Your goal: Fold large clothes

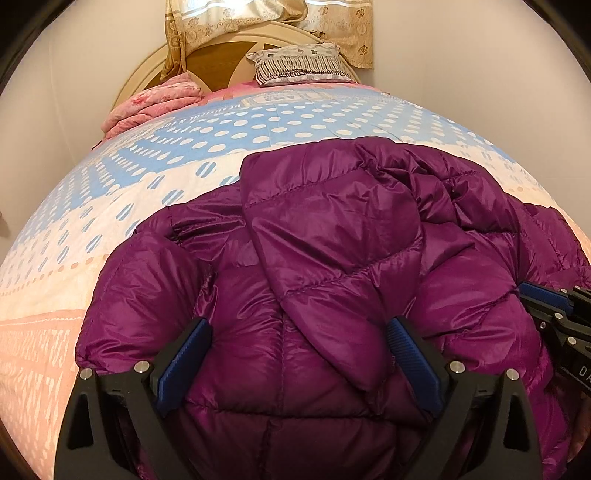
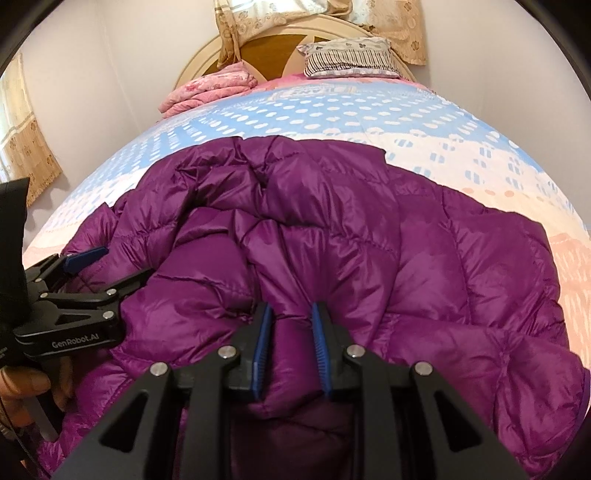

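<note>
- Lying on the near part of the bed (image 1: 66, 229), a purple padded jacket (image 1: 332, 236) covers the patterned bedspread; it is bunched and partly folded over itself.
- In the left wrist view, a sleeve (image 1: 325, 295) of the jacket lies across the body of the jacket, from the upper middle down toward the right finger of the left gripper.
- The left gripper (image 1: 299, 339) stands wide apart over the near edge of the jacket. Its blue pads (image 1: 184, 365) are on both sides of the fabric but do not press it, so it is released.
- The right gripper (image 2: 290, 332) is narrow and it pinches a puffed fold of the jacket between its blue pads (image 2: 263, 347); it is grasping the jacket.
- In the right wrist view the left gripper shows at the left edge, with a hand (image 2: 22, 391) of the person under it.
- In the left wrist view the right gripper shows at the right edge, touching the jacket.
- At the far end of the bed, a folded pink blanket (image 1: 155, 103) lies at the left and a grey patterned pillow (image 1: 299, 64) at the right, both before the rounded headboard (image 1: 218, 62).
- A gold flowered curtain (image 1: 258, 22) hangs above the headboard.
</note>
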The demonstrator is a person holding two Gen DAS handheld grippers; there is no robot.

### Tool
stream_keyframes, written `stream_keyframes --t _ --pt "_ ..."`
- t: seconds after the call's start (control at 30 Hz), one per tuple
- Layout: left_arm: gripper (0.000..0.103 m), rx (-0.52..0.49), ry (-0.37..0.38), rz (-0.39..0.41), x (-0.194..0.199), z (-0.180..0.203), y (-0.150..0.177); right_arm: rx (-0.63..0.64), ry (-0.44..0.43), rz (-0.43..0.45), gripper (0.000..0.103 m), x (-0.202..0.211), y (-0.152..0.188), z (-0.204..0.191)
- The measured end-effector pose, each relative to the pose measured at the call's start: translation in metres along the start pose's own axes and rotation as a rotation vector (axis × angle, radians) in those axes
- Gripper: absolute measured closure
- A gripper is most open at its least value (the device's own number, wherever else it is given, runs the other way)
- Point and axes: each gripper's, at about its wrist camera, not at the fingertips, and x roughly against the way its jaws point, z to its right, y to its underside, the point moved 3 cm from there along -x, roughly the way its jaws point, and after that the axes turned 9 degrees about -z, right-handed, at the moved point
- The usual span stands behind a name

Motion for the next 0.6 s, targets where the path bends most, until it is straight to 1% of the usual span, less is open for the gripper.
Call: stream_keyframes --t 0.17,0.4,0.6 --pt "0.005 -0.001 -0.008 0.0 -0.0009 0.0006 0.0003 0.019 0.011 -0.007 0.077 -0.0002 0.0007 -0.0013" --pt "0.005 -0.005 -0.026 0.001 -0.0013 0.0021 0.0004 0.039 0.056 -0.012 0.077 -0.0013 -0.0002 -0.007" --pt "0.003 -0.018 -0.071 0.003 -0.0016 0.0069 -0.0009 0.048 0.084 -0.009 0.077 -0.0023 -0.0002 -0.0105"
